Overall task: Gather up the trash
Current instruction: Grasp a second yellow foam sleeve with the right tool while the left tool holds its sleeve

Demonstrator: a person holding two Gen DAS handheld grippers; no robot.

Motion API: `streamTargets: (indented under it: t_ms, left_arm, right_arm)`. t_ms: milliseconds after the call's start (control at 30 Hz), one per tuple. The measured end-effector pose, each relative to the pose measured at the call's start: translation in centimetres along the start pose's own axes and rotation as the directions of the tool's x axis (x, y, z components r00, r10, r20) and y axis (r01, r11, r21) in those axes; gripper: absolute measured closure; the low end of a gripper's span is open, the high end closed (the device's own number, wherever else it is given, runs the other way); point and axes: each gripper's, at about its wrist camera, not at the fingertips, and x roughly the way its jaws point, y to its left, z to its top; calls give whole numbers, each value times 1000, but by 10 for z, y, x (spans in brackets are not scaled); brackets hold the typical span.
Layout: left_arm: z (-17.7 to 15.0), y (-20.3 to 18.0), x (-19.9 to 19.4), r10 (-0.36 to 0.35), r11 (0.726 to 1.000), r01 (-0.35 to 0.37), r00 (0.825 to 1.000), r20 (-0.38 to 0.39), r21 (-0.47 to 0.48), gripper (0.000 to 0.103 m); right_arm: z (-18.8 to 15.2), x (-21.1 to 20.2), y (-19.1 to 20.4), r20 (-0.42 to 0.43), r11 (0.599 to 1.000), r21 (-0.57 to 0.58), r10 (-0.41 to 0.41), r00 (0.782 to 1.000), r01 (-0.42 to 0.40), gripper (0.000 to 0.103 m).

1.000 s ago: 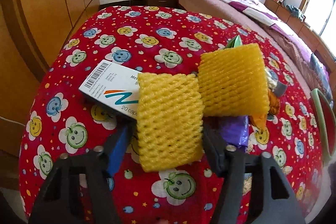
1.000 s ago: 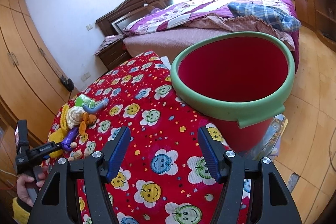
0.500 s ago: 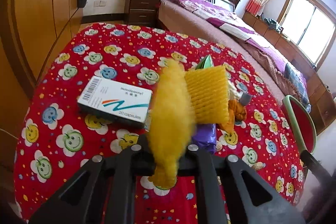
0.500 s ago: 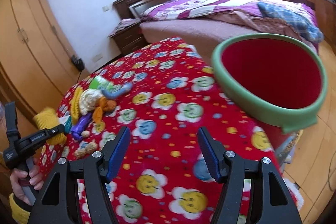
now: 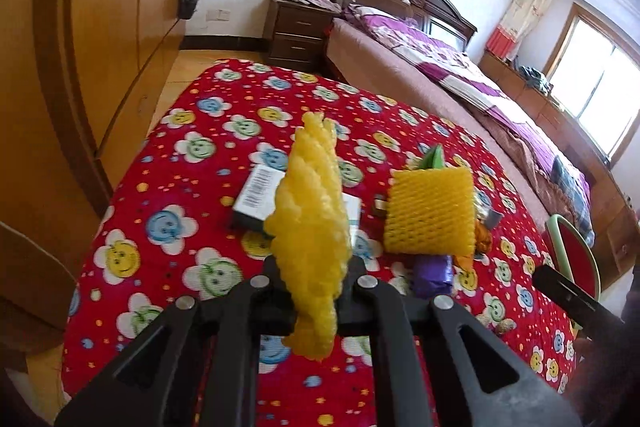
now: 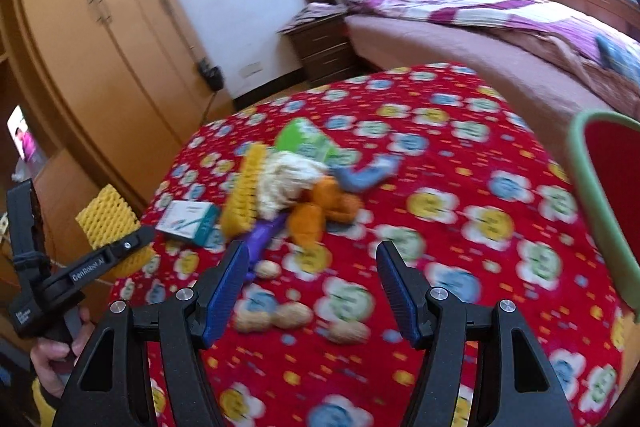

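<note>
1. Jaws of the left gripper (image 5: 310,291) clamped on a yellow foam fruit net (image 5: 310,227), squeezed flat and edge-on, its ribbed mesh standing up above the black fingers and a short tail hanging below them.
2. Held clear above the desk (image 5: 168,187), which wears a red cloth printed with smiling flowers in blue, green and yellow.
3. Jaws of the right gripper (image 6: 312,287) apart, blue ribbed pads facing each other with nothing between them, hovering over the near part of the cloth.
4. Seen from the right wrist: left gripper at the far left edge, grasped by a hand (image 6: 56,351), the honeycomb net poking out past its tip.
5. Left on the desk: a second foam net (image 5: 430,211), squarish and flat with an open lattice; just beside it a white cardboard box (image 5: 256,197) with a barcode, partly hidden behind the held net.
6. Touching the second net, a heap of scraps: a purple wrapper (image 5: 432,273), orange peel (image 6: 320,211), a crumpled whitish wad (image 6: 288,179), a green carton (image 6: 304,141), a grey-blue curved piece (image 6: 364,177).
7. Nearer the right jaws, several peanut shells (image 6: 272,317), pale and lumpy, blurred.
8. At the right edge of the desk, a red bin with a thick green rim (image 6: 584,195), round and smooth, well apart from the heap.
</note>
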Motion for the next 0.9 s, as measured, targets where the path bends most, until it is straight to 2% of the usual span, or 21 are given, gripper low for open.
streamTargets:
  t_ms: [67, 100, 167, 267, 467, 667, 900]
  left_arm:
    - [-1, 6, 0, 4, 1000, -4, 1000, -1, -14, 92]
    - [-1, 8, 1, 5, 1000, -5, 1000, -1, -23, 92]
    - [-2, 12, 1, 4, 999, -4, 1000, 0, -34, 92]
    - [-4, 15, 2, 0, 999, 0, 1000, 2, -44, 92]
    - [-6, 18, 4, -4, 998, 5, 1000, 5, -67, 92]
    - [-9, 21, 4, -1, 996, 2, 1000, 10, -84, 92]
    - [-10, 21, 4, -3, 996, 4, 1000, 15, -92, 92]
  right_arm:
    - [5, 11, 10, -11, 1000, -12, 29, 1000, -29, 39]
    - [7, 16, 15, -20, 999, -21, 39, 999, -39, 48]
    - [10, 28, 25, -39, 997, -39, 58, 998, -60, 58]
    - [14, 40, 36, -59, 995, -63, 77, 995, -81, 66]
    - [17, 64, 50, -92, 993, -104, 50, 995, -59, 69]
    - [19, 75, 46, -110, 993, -113, 13, 994, -25, 82]
    - [22, 79, 52, -93, 990, -134, 38, 995, -50, 98]
